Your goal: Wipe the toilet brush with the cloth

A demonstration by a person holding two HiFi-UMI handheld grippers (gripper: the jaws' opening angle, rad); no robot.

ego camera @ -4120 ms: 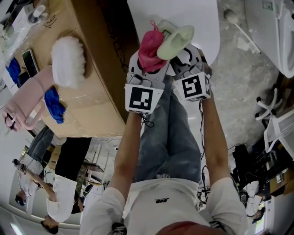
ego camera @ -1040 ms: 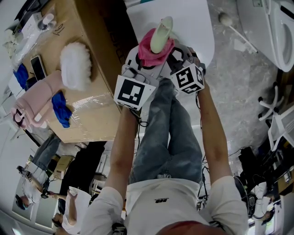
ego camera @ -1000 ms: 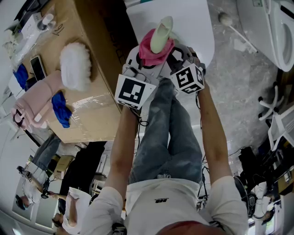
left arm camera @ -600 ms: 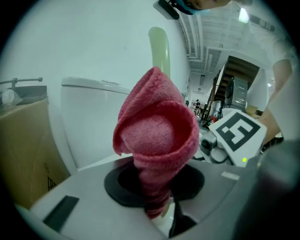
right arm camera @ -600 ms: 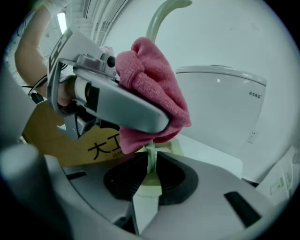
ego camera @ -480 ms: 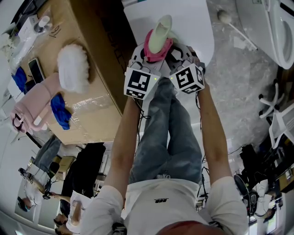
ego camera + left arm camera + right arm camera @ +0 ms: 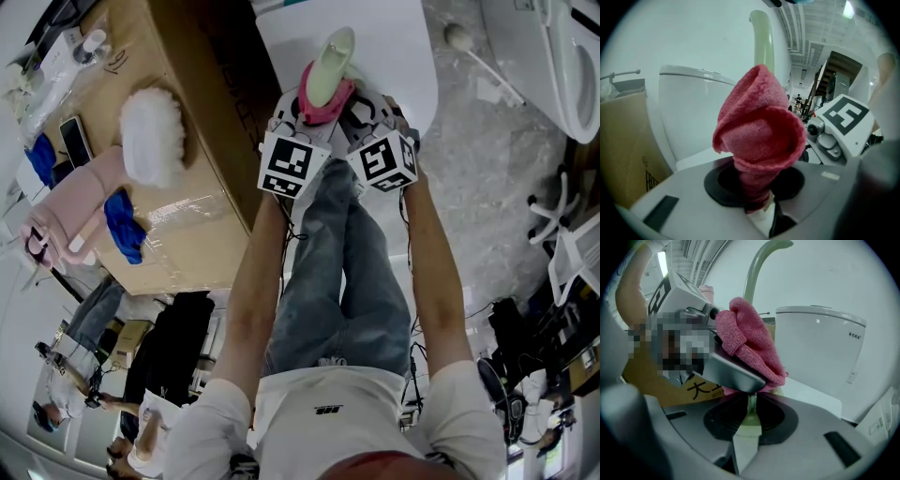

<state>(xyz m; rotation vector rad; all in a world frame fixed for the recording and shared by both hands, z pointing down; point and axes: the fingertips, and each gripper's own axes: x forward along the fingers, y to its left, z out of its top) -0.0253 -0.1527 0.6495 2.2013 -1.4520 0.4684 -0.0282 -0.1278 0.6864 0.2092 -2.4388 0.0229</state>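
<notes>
Pink cloth [image 7: 759, 136] is clamped in the left gripper [image 7: 757, 208] and pressed against the pale green toilet brush [image 7: 757, 273].
The lower end of the toilet brush is pinched between the jaws of the right gripper [image 7: 749, 411]; in that gripper's view much of the stem is covered by the cloth and the left gripper's body. A white toilet [image 7: 825, 343] is seen just behind both. To the left, a cardboard box [image 7: 187, 234] carries a white fluffy duster [image 7: 152, 136] and a blue rag [image 7: 122, 225].
</notes>
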